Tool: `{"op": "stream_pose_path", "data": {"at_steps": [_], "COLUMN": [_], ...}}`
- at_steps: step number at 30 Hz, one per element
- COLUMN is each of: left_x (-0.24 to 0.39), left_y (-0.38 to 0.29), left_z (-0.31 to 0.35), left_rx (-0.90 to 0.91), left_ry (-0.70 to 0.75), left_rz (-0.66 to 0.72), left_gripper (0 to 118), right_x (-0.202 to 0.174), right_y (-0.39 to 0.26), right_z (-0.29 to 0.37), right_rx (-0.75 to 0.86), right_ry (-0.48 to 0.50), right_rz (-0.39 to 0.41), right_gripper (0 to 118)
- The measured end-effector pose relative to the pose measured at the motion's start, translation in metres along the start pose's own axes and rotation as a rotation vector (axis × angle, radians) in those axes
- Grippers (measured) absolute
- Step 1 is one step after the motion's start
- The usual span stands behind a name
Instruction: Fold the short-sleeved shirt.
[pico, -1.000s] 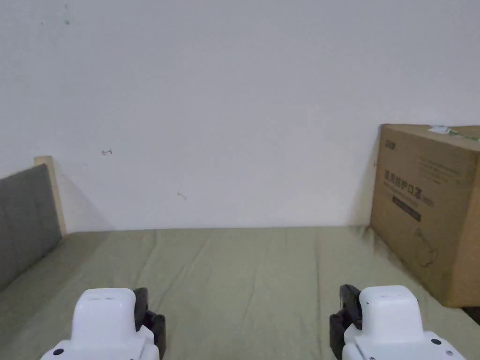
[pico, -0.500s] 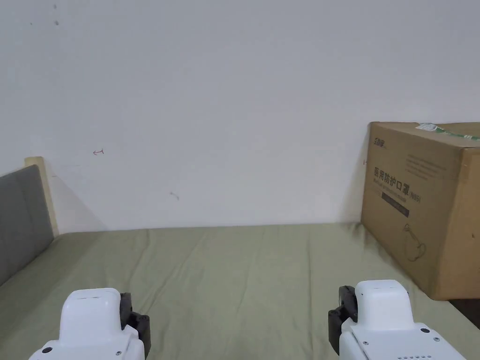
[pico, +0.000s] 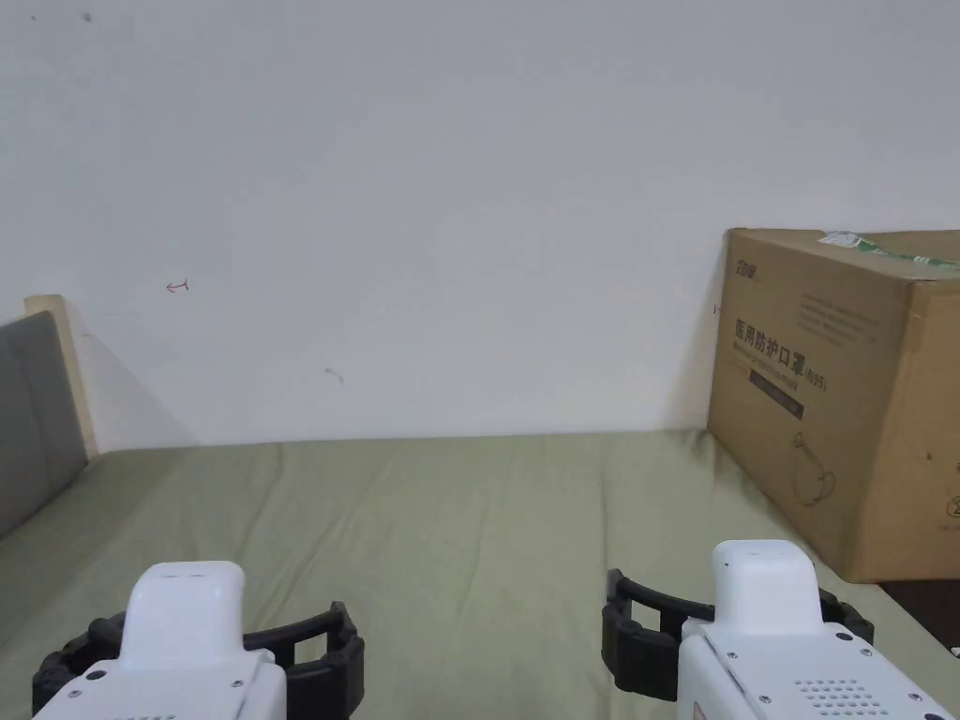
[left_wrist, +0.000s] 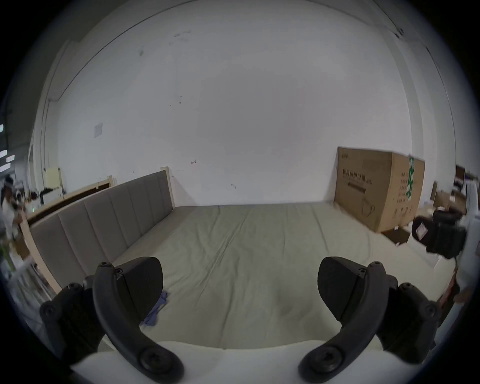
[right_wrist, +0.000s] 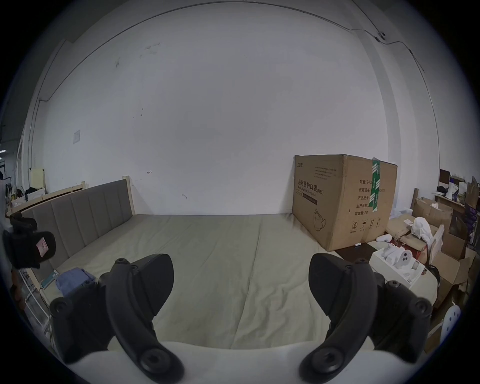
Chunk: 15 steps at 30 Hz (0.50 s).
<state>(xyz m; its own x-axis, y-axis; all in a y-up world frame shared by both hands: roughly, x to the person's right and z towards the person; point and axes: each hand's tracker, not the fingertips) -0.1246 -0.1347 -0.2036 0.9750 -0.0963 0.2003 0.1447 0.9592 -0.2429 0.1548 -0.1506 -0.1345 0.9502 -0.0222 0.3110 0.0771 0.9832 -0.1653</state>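
Fingers (right_wrist: 155, 280) spread; blue shirt (right_wrist: 71, 279) left of them.

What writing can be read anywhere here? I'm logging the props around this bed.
Cardboard box, two side faces: rows of printed product labelling and handling symbols; a label, so not read out here.
Green tape across the box: white marks, too small to read.
Wall: one small red mark, no words.
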Motion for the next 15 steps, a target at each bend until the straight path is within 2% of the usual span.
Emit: {"op": "stream_pose_path", "data": {"at_steps": [4, 8, 11, 15], "left_x": [0.008, 0.008, 0.011, 0.01], "left_y": [-0.002, 0.004, 0.004, -0.003], "left_z": [0.004, 0.004, -0.005, -0.011], "left_rx": [0.08, 0.03, -0.055, -0.051], "left_ry": [-0.002, -0.003, 0.042, 0.034], "left_rz": [-0.052, 0.027, -0.026, 0.011], "left_gripper": [118, 118, 118, 118], "right_x": [-0.002, -0.002, -0.001, -0.003], "right_y": [0.0, -0.001, -0.003, -0.004], "right_z": [0.0, -0.002, -0.004, -0.007], "right_rx": [0.005, -0.01, -0.026, -0.048], "right_ry": [-0.01, -0.007, 0.001, 0.014], "right_rz": [0.015, 0.016, -0.002, -0.019], "right_gripper": [107, 107, 107, 107]}}
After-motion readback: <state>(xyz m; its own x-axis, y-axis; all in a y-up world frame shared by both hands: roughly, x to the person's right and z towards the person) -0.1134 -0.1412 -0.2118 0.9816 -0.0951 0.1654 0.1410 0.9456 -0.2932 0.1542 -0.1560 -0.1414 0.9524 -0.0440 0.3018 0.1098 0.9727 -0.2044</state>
